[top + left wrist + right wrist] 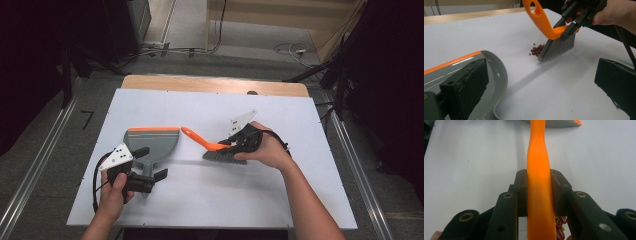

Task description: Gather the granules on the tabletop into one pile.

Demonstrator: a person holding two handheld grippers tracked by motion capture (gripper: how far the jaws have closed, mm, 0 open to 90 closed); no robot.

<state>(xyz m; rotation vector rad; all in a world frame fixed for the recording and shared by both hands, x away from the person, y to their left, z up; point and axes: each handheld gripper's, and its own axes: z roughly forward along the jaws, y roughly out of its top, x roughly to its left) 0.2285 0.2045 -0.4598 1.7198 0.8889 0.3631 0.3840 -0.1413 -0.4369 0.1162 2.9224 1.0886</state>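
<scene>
The orange-handled brush [220, 150] is clamped by its handle in the right gripper [239, 141], bristles set on the white table [225, 190] against a small pile of red bits [537, 49]. The grey dustpan [151, 142] is lain flat nearby; the left gripper [150, 165] is spread wide around its handle.

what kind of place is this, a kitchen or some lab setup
Likely a lab or test workspace, not a kitchen: a bare white table, loose cables on the floor, and metal floor rails alongside.
</scene>
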